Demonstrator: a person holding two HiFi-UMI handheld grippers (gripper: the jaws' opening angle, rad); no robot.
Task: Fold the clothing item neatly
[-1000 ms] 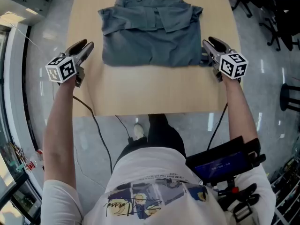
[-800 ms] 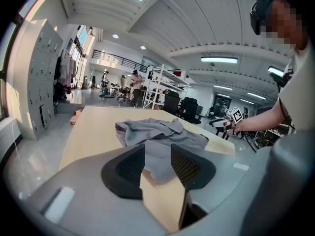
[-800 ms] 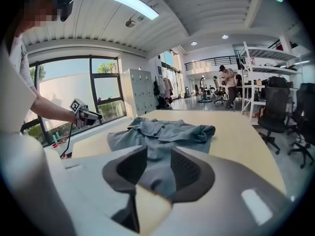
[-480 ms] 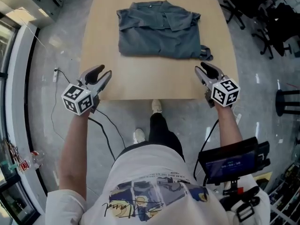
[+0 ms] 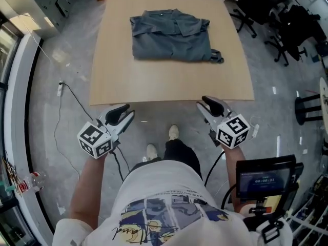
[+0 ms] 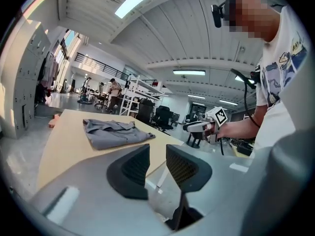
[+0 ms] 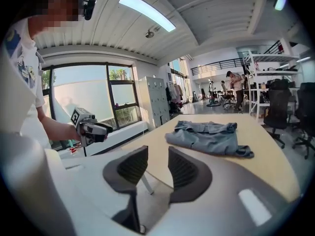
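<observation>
A grey shirt [image 5: 171, 37] lies folded into a rectangle on the far half of the wooden table [image 5: 169, 81], with a small flap of cloth sticking out at its right front corner. It also shows in the left gripper view [image 6: 115, 134] and the right gripper view [image 7: 209, 136]. My left gripper [image 5: 128, 111] hangs off the table's front edge at the left; its jaws are closing with nothing between them [image 6: 157, 154]. My right gripper [image 5: 202, 102] hovers just off the front edge at the right, open and empty [image 7: 157, 159]. Neither touches the shirt.
Black office chairs [image 5: 287, 19] stand to the right of the table. A cable [image 5: 66, 94] runs over the grey floor at the left. A tablet [image 5: 264, 176] hangs at the person's right hip. The person's shoes [image 5: 174, 132] are just below the table's front edge.
Both grippers have drawn back from the shirt's two sides, off the table and toward the person's body. The left jaws stand narrower than before. The shirt has stayed folded in place.
</observation>
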